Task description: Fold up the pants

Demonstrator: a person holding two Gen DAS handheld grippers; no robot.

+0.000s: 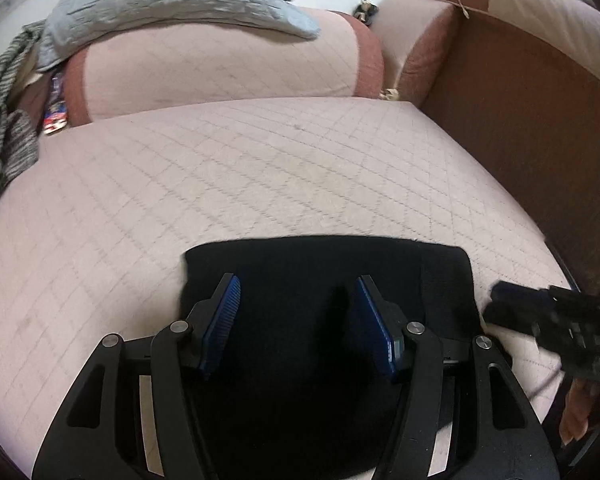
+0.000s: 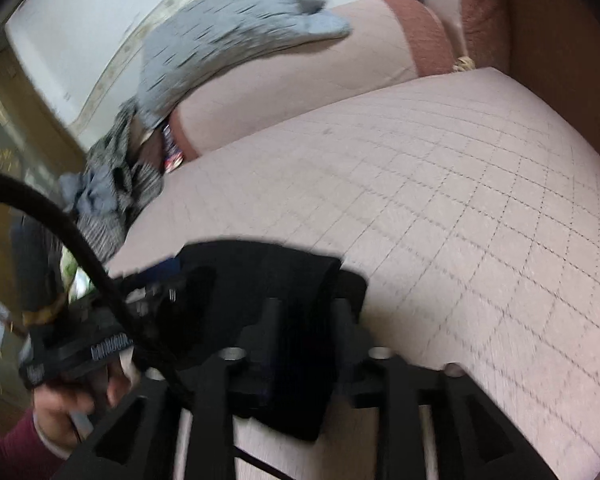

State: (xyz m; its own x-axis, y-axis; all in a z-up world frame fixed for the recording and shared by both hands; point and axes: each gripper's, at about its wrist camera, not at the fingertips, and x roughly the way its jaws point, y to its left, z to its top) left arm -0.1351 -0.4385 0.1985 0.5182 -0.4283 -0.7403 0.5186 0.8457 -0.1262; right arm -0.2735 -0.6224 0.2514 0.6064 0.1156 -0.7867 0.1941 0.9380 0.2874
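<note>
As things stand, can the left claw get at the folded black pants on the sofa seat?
Probably yes. The left claw is open right over the folded black pants, blue pads apart with nothing between them and the cloth. The right claw sits off to the side.

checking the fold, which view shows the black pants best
The left wrist view: the black pants lie sharp, their folded far edge and corners clear. The right wrist view shows them blurred and partly hidden.

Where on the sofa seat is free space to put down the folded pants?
The quilted seat is bare between the black pants, the back cushion and the brown armrest. Crowded: the far left corner, with striped clothes.
</note>
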